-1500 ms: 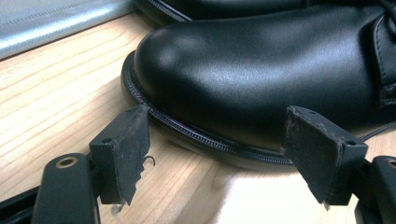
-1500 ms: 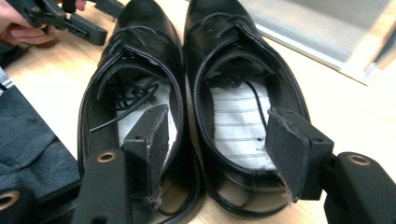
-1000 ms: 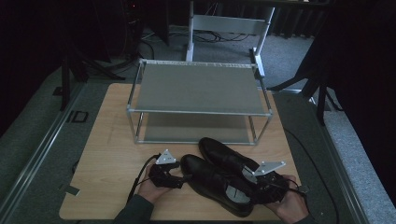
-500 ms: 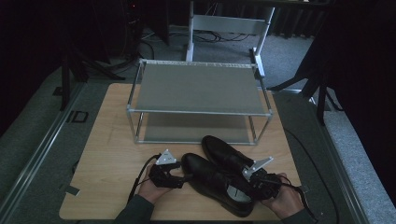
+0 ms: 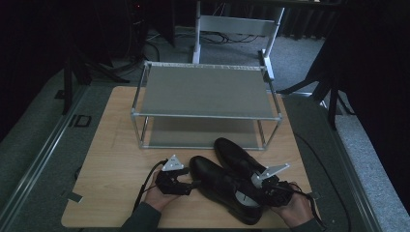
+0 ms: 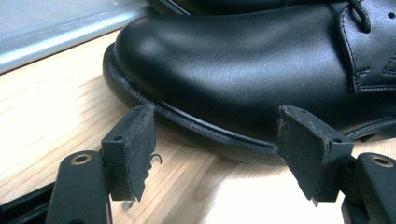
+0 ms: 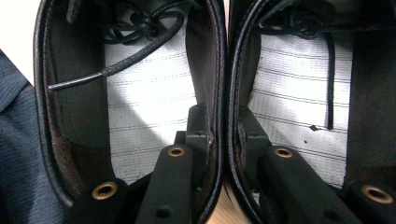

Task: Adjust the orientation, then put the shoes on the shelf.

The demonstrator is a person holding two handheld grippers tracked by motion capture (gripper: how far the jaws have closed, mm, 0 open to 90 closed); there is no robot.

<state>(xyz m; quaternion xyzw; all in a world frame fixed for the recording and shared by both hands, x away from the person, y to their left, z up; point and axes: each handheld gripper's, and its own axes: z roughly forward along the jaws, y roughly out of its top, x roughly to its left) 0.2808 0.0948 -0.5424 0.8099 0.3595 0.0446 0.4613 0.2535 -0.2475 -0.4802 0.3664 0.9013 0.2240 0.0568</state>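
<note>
Now, notes as I see them from the remote station.

Shoes: I see a pair of black leather lace-up shoes side by side at the near edge of the surface (image 5: pixel 111 145), toes pointing away toward the rack; left shoe (image 5: pixel 220 186), right shoe (image 5: pixel 237 157).

Right hand-held gripper (image 5: pixel 270 186): I read it as clamped on the two shoes' adjoining collar walls. In the right gripper view one jaw sits inside each shoe, pinching the two inner walls together (image 7: pixel 224 140). The jaws have just been closing, with those walls between them.

Left hand-held gripper (image 5: pixel 186 183): I see the jaws spread apart, nothing between the pads. In the left gripper view the fingertips (image 6: pixel 135 140) sit at the welt of the left shoe's toe (image 6: pixel 224 70); whether they touch it I cannot tell.

Rack: two-tier metal shoe rack (image 5: pixel 205 89) stands behind the shoes on the surface, the right shoe's toe just beside its front leg.

Hands: a hand (image 5: pixel 154 195) holds each tool from the near edge.
</note>
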